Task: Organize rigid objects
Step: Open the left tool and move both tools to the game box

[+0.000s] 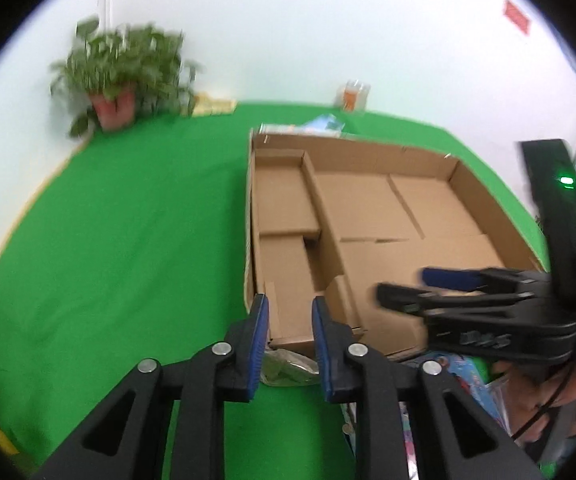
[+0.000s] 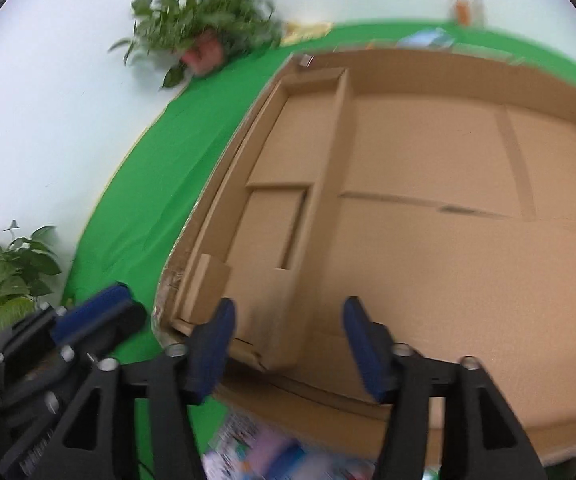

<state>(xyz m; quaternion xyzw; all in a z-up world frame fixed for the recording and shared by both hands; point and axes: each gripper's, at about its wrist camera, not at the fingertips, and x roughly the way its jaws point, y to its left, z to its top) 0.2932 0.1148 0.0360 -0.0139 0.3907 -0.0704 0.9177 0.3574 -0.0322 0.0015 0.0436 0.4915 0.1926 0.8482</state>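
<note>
Left gripper (image 1: 290, 312) fingers apart, nothing between them, held low over the desk (image 1: 127, 240) just short of the box's (image 1: 368, 216) near left corner; a crumpled greenish packet (image 1: 288, 372) lies on the cloth just below the fingertips, against the box's near wall; right gripper (image 2: 288, 320) fingers wide apart, holding nothing, hanging over the box's near edge and pointing into it; in the left view the right gripper (image 1: 404, 290) reaches in from the right over the box's near right part, a green light on its black body; box is a shallow open cardboard tray on green cloth, a narrow left strip split into two compartments by cardboard dividers, a wide compartment to the right; its floor shows only flaps; colourful printed packs (image 1: 464, 376) lie on the desk just beside the near wall, blurred; more items (image 1: 324, 124) sit behind the far wall, too blurred to name; potted plant (image 1: 119, 80) at the far left corner; a second plant (image 2: 3, 272) at the left edge in the right view.
</note>
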